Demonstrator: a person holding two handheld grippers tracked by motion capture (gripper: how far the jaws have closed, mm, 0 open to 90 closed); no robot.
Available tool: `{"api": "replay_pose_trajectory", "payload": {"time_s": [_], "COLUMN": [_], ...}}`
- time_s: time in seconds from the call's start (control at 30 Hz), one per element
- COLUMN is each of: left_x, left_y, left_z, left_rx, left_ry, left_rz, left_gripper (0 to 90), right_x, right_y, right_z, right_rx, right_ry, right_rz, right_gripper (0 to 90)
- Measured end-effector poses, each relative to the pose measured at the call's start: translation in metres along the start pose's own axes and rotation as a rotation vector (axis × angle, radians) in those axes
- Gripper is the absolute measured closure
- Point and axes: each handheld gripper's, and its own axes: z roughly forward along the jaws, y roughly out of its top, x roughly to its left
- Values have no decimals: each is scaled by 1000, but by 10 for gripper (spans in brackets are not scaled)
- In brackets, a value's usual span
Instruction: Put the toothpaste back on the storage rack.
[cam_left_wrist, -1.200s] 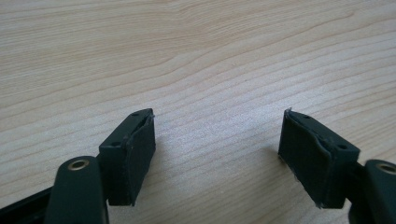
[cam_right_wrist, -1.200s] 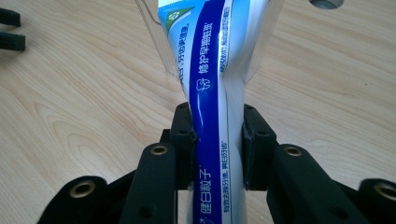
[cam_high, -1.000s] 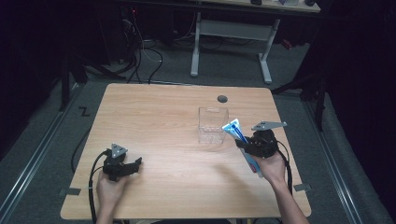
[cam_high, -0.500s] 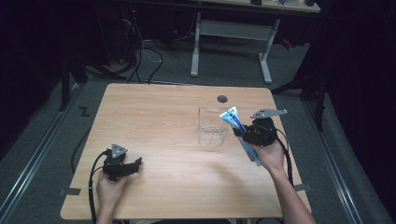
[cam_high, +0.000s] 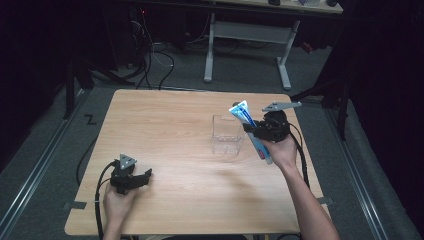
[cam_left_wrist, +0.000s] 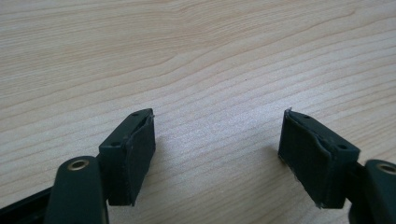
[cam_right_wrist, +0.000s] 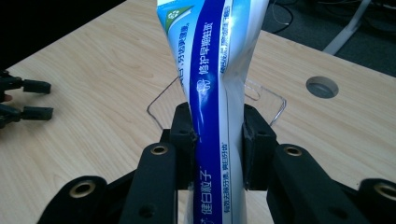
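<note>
A blue and white toothpaste tube stands tilted in my right gripper, whose jaws are shut on its middle. The tube's flat end points up and leans over the right rim of a clear plastic box on the table. The cap end hangs below the hand. Near the table's front left my left gripper rests low over bare wood, open, with nothing between its pads.
The wooden table has a round cable hole behind the box. A white desk frame and cables lie on the dark floor beyond the far edge. In the right gripper view the left gripper shows at far left.
My right gripper has carried the tube up and to the left, from right of the box to its right rim. The left hand has stayed put.
</note>
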Motion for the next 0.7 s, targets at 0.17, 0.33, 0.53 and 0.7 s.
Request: {"api": "replay_pose_trajectory", "payload": {"time_s": [0.17,0.33,0.53,0.7], "left_x": [0,0,0,0], "left_y": [0,0,0,0], "left_z": [0,0,0,0], "left_rx": [-1,-1,-1,-1], "left_ry": [3,3,3,3], "left_rz": [4,4,4,4], "left_gripper": [274,274,274,274], "right_x": [-1,-3,-5,-5], "right_y": [9,20,31,37], "right_z": [7,12,17,25], "right_rx": [-10,-26,-44,-41], "right_ry": [3,-7,-12,-17], "right_rz": [5,-1,3,8], "right_gripper": [709,709,710,709]}}
